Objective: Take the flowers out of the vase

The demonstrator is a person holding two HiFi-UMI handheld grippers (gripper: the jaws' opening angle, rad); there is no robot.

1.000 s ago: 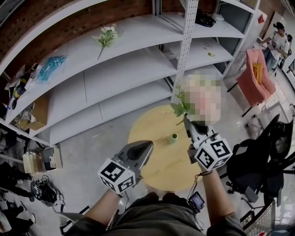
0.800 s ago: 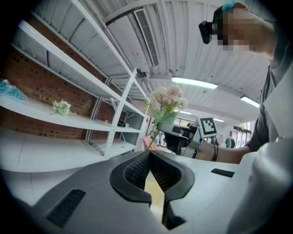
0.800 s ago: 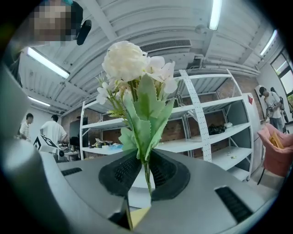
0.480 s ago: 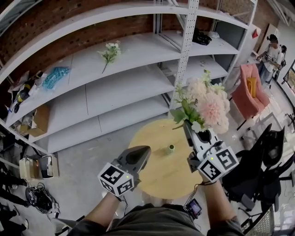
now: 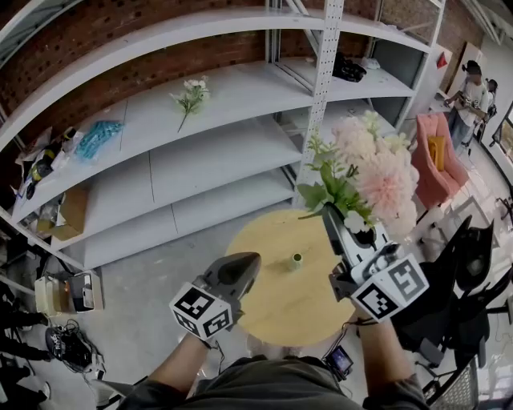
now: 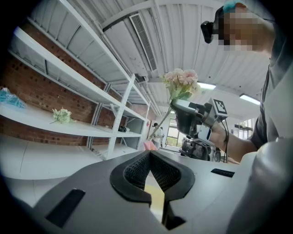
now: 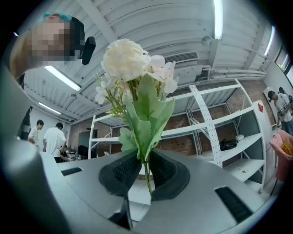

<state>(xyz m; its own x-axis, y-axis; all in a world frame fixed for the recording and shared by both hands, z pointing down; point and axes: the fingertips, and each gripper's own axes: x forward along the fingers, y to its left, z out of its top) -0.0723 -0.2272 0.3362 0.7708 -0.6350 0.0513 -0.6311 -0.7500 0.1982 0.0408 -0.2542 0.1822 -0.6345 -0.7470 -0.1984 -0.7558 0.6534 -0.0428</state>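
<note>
Head view, flowers, stems hidden, vase tiny

Right gripper tilts up, clamped; left gripper level, closed.

This is a converted industrial workroom, part lab and part studio. It has a bare brick wall, long grey metal shelving, a concrete floor, a corrugated ceiling with tube lights, stacked boxes and a black office chair.

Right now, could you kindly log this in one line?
right tool: shut on flowers | left tool: shut, empty | vase: on table
</note>
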